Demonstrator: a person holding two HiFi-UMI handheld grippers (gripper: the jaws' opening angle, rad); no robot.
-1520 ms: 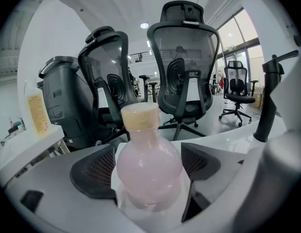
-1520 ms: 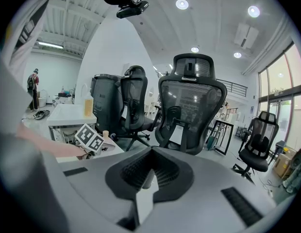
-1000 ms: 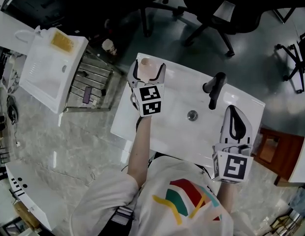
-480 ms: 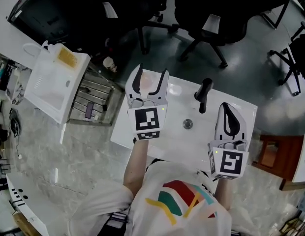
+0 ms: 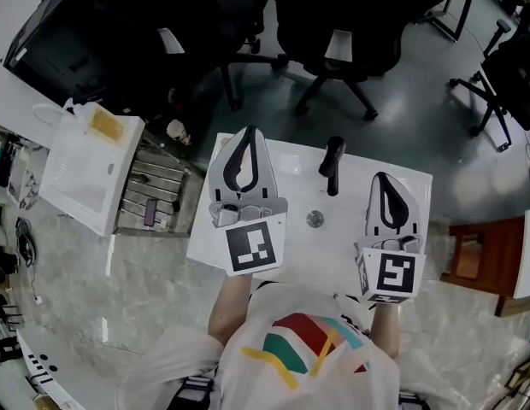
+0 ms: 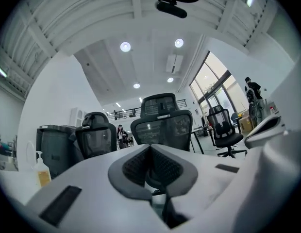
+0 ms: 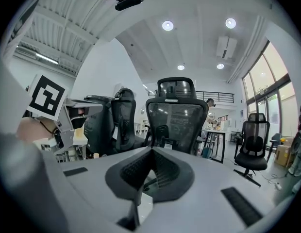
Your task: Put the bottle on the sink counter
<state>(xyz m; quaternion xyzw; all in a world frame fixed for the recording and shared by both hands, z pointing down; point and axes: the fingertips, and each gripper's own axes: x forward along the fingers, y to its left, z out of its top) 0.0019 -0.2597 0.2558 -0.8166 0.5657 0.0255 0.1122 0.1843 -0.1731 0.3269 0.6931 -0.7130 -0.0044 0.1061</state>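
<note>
No view shows the bottle; in the head view my left gripper (image 5: 245, 133) hangs over the sink counter's (image 5: 286, 254) far left corner and covers that spot. Its jaws are shut with nothing between them, which the left gripper view (image 6: 150, 149) also shows. Over the counter's right side my right gripper (image 5: 387, 180) is shut and empty too, and the right gripper view (image 7: 151, 152) shows the same. Both gripper views look out level at office chairs, not down at the counter. A black faucet (image 5: 332, 164) and the drain (image 5: 315, 219) lie between the two grippers.
A white bin (image 5: 84, 173) and a metal rack (image 5: 152, 191) stand left of the counter, with a small cup (image 5: 177, 131) on the floor near them. Black office chairs (image 5: 329, 32) stand beyond the counter. A brown wooden stool (image 5: 472, 259) is at the right.
My left gripper's jaws, open around the bottle a second ago, have shut. The gripper has drawn back toward me and higher, and the bottle is out of sight. The right gripper stayed shut.
</note>
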